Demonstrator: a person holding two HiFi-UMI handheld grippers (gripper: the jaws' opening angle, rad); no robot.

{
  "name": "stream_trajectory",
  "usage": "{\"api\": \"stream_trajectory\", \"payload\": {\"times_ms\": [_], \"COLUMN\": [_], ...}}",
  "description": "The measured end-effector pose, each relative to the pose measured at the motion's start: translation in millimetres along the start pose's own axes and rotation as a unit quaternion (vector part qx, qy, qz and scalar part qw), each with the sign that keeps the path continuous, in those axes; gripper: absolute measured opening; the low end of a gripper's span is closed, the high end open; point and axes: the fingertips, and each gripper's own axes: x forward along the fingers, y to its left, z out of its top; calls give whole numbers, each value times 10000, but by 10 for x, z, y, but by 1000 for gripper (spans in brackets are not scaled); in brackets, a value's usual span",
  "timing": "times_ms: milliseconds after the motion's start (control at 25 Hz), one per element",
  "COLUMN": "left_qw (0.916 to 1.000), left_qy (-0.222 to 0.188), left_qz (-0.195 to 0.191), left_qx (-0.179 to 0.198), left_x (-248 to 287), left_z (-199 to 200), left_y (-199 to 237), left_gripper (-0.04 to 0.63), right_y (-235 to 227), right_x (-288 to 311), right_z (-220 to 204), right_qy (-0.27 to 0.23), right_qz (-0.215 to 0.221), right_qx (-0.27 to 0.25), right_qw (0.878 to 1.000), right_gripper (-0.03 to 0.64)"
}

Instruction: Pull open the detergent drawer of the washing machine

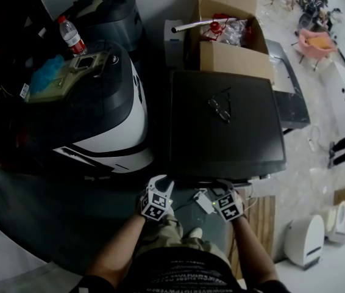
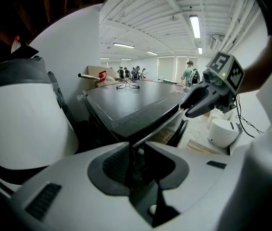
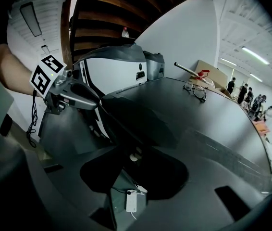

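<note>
The washing machine [image 1: 227, 124] at centre is black. Black-and-white squares pattern the left cube [image 1: 155, 205] and right cube [image 1: 228, 206]. Tan cardboard box [image 1: 233, 57], pink chair [image 1: 317, 43] upper right.

The right tool [image 3: 133, 153], jaws together on nothing, points across the black washing machine [image 3: 213, 129]; glasses [image 3: 196, 91] lie on top.

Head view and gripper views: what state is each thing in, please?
Left gripper: shut, empty.
Right gripper: shut, empty.
Cardboard box: open on top.
Water bottle: upright, capped.
Eyeglasses: lying on the washing machine.
Detergent drawer: not visible.
</note>
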Motion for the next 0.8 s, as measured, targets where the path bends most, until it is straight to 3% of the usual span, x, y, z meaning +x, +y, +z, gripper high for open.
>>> {"api": "stream_trajectory", "payload": {"times_ms": [800], "left_qw": [9998], "left_qy": [124], "left_qz": [-52], "left_qx": [-114], "left_x": [-130], "left_z": [-142], "left_y": [-162], "left_gripper": [89], "right_y": [105], "right_x": [-102], "right_z": [-130], "right_qy": [-14], "right_qz": [20], "right_qx": [312], "right_qw": [9995], "right_gripper": [114]}}
